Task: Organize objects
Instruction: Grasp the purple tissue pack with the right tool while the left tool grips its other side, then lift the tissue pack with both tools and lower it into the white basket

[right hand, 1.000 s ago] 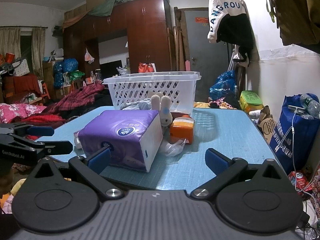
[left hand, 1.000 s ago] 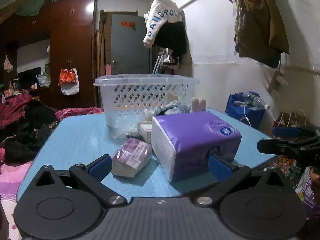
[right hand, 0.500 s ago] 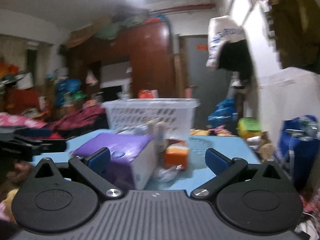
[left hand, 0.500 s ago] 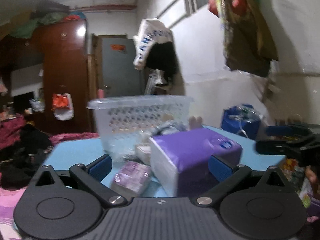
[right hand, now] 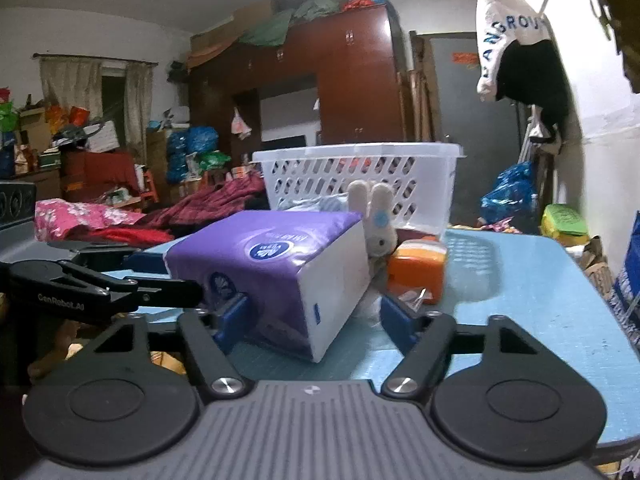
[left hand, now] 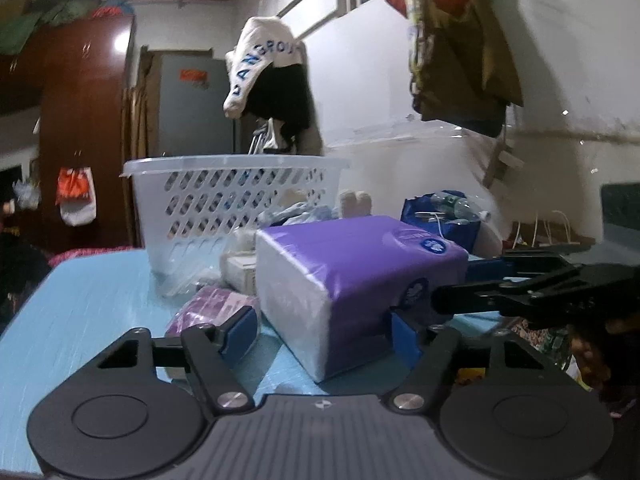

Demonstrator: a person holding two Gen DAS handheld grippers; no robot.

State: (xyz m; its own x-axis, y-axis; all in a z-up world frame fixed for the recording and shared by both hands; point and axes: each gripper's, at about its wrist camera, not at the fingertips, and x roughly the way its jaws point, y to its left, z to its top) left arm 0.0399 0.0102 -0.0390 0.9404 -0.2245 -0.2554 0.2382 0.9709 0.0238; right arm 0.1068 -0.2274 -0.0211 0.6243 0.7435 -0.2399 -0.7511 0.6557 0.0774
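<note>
Tissue pack (left hand: 356, 280) is sitting on the blue table (left hand: 92, 292) before the basket (left hand: 232, 196); you are bracketing it with both grippers, left gripper (left hand: 324, 332) and right gripper (right hand: 312, 316), spread, neither clamping. Soft wrapper is risking slipping; neighbouring orange box (right hand: 418, 270) is risking a knock.

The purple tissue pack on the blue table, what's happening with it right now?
A person is closing in on the purple tissue pack with two handheld grippers, one from each end. The left gripper and the right gripper both have their fingers spread around a corner of the pack, which lies on the blue table. Behind it stands a white basket, with a small purple packet, an orange packet and a plush bunny lying in front of it.
</note>
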